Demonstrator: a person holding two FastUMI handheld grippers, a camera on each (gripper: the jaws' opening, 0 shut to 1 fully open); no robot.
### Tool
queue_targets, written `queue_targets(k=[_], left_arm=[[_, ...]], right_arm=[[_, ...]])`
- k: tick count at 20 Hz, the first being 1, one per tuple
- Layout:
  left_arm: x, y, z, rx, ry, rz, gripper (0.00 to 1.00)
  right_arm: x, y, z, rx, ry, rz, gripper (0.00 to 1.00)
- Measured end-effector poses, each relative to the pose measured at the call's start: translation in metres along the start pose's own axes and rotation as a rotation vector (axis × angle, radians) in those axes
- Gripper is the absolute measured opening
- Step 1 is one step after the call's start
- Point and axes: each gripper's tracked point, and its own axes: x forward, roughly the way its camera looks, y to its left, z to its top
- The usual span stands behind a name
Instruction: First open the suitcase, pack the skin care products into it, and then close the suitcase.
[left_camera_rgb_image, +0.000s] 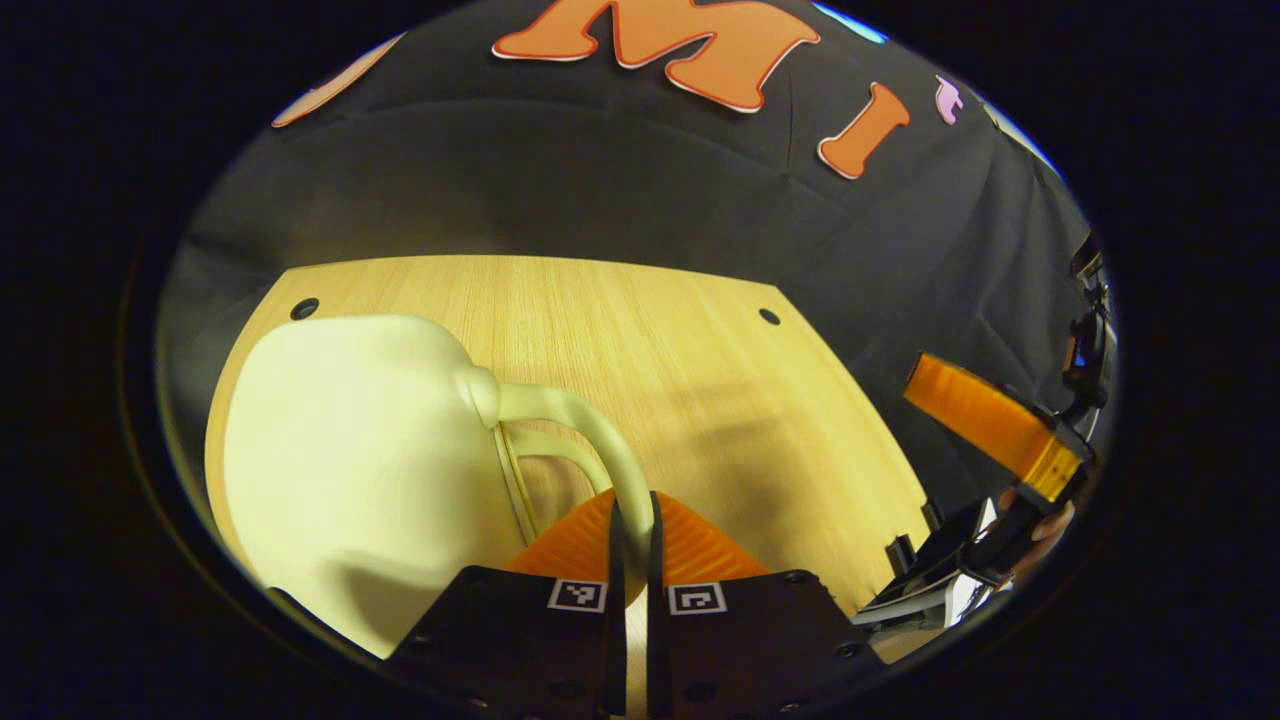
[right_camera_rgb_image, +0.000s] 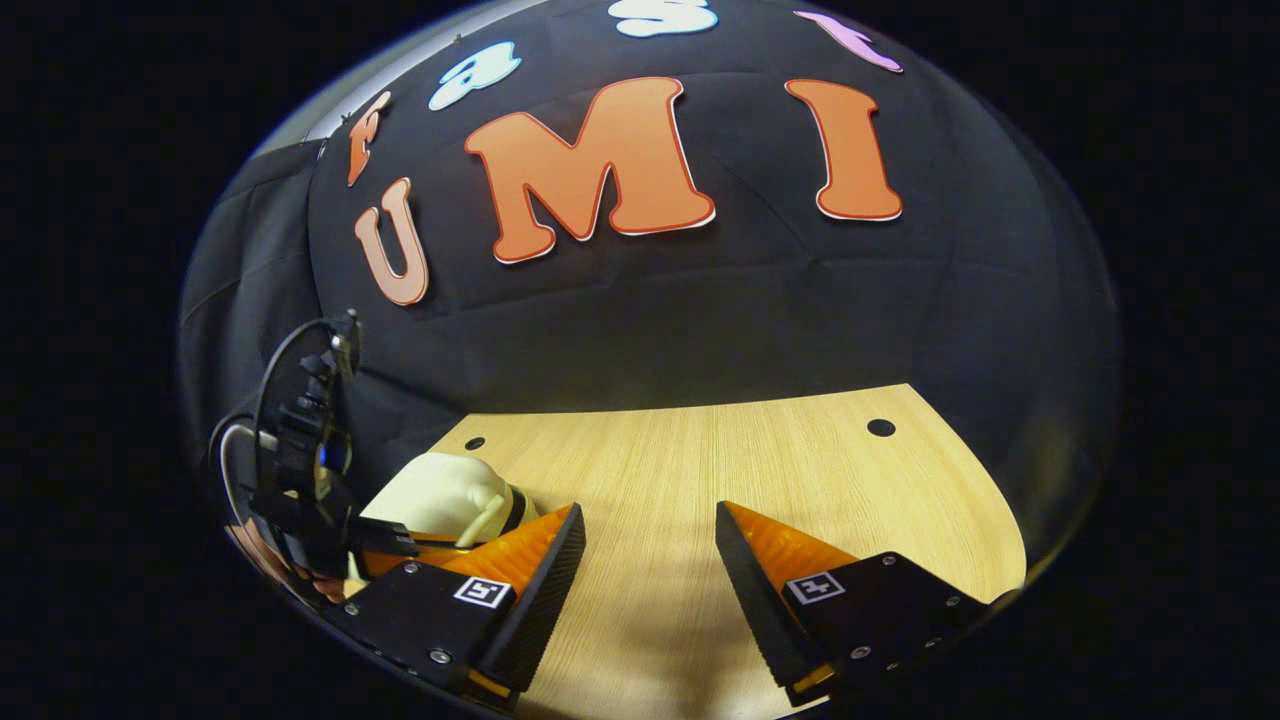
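A cream hard-shell suitcase (left_camera_rgb_image: 350, 450) lies on the wooden table (left_camera_rgb_image: 680, 340), at the left of the left gripper view. Its curved handle (left_camera_rgb_image: 600, 430) arches toward me and runs down between the orange fingers of my left gripper (left_camera_rgb_image: 632, 510), which is shut on it. At the right edge of that view my right gripper (left_camera_rgb_image: 985, 490) hangs off the table's side with its fingers apart. In the right gripper view, my right gripper (right_camera_rgb_image: 650, 525) stands open above bare table (right_camera_rgb_image: 760, 450), holding nothing. The suitcase (right_camera_rgb_image: 440, 495) sits low at the left there, partly behind the left gripper's body (right_camera_rgb_image: 300, 470).
The table's far edge meets the black cloth wall (left_camera_rgb_image: 600, 180). Small dark holes (left_camera_rgb_image: 304, 308) mark the tabletop's far corners. A hand (right_camera_rgb_image: 262, 555) holds the left gripper at the left rim of the right gripper view.
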Motion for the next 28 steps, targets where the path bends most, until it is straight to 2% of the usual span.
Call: queue_targets(k=[3, 5, 6, 8, 9, 11, 12, 13, 14, 15, 16, 19, 28], left_arm=[[0.017, 0.005, -0.012, 0.043, 0.038, 0.078, 0.08], [0.018, 0.009, -0.013, 0.111, 0.048, 0.132, 0.08], [0.022, 0.006, -0.018, 0.134, 0.059, 0.137, 0.13], [0.024, -0.01, -0.026, 0.12, 0.073, 0.121, 0.28], [0.02, -0.012, -0.029, 0.123, 0.071, 0.116, 0.4], [0.017, -0.015, -0.03, 0.142, 0.068, 0.108, 0.74], [0.013, -0.013, -0.027, 0.153, 0.054, 0.118, 0.76], [0.009, -0.012, -0.022, 0.159, 0.034, 0.13, 0.84], [0.001, -0.011, -0.016, 0.162, 0.009, 0.148, 0.83], [-0.007, -0.009, -0.006, 0.168, -0.025, 0.175, 0.93], [-0.017, -0.007, 0.001, 0.172, -0.054, 0.197, 0.97], [-0.045, -0.012, 0.028, 0.161, -0.157, 0.224, 0.99], [-0.177, -0.03, 0.133, 0.197, -0.64, 0.351, 0.98]], right_arm=[[0.0, 0.0, -0.002, 0.001, 0.007, 0.004, 0.85], [0.0, -0.003, 0.0, 0.004, 0.004, 0.003, 0.85], [0.0, -0.004, 0.0, 0.003, 0.004, -0.001, 0.85], [0.0, -0.007, -0.001, 0.0, 0.005, -0.007, 0.85], [0.0, -0.009, 0.0, 0.0, 0.003, -0.011, 0.85], [-0.004, -0.012, 0.001, -0.001, 0.0, -0.015, 0.85], [-0.006, -0.012, 0.001, -0.002, 0.002, -0.014, 0.85], [-0.006, -0.013, 0.004, -0.002, -0.005, -0.018, 0.86], [-0.01, -0.013, 0.009, -0.002, -0.02, -0.018, 0.86], [-0.011, -0.012, 0.014, -0.004, -0.035, -0.02, 0.87], [-0.014, -0.012, 0.019, -0.008, -0.053, -0.021, 0.88], [-0.018, -0.003, 0.036, -0.033, -0.108, -0.016, 0.93], [-0.041, 0.049, 0.099, -0.175, -0.308, 0.014, 0.93]])
